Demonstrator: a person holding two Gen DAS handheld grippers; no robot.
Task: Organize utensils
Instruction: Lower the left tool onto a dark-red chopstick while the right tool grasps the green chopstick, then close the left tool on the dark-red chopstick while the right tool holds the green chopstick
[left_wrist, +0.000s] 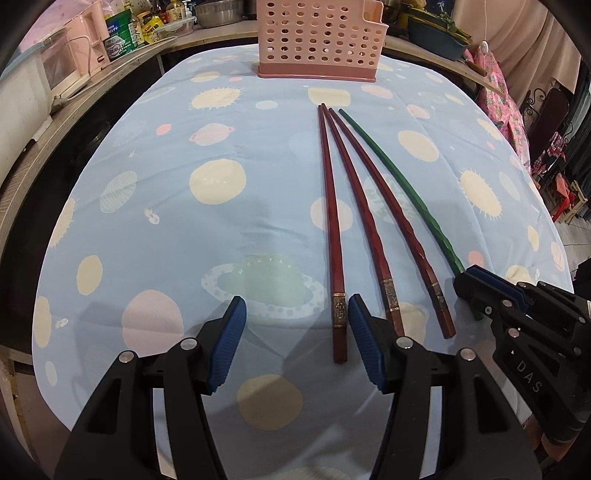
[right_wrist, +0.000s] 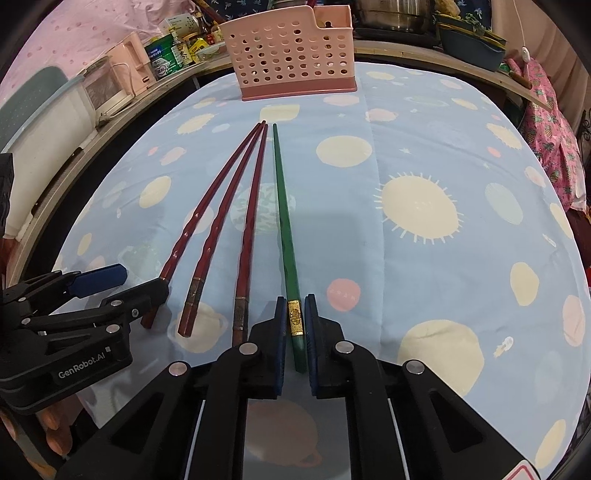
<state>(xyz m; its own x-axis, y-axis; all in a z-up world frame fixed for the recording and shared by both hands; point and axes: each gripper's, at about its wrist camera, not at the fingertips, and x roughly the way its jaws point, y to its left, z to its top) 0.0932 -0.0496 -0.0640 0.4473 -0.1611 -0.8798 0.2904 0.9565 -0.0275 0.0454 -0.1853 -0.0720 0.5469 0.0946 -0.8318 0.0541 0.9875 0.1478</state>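
The right gripper (right_wrist: 295, 328) is closed narrow around the thick end of the green chopstick (right_wrist: 283, 229), its blue pads (right_wrist: 281, 332) flanking the gold band near the butt; whether the pads actually press the stick cannot be told. The chopstick lies flat on the desk (right_wrist: 424, 258), its long axis running straight away from the gripper, thin tip pointing toward the pink perforated basket (right_wrist: 291, 59) at the far edge.

The left gripper (left_wrist: 295, 317) hovers with its jaws wide apart and nothing between them, low over the cloth just left of the chopsticks' butt ends. Its right pad (left_wrist: 364, 336) sits between the leftmost red chopstick (left_wrist: 330, 221) and the next one.

Three red chopsticks (right_wrist: 221, 221) lie just left of the green one, banded thick ends nearest the grippers, thin tips converging almost to touching toward the basket.

The left gripper body reads "GenRobot.AI" in the right wrist view; the right gripper body (left_wrist: 524, 332) shows "DAS" in the left wrist view. The planet-printed blue cloth carries faint lettering too blurred to read. Bottles and cans (left_wrist: 122, 33) on the counter behind have labels too small to make out.
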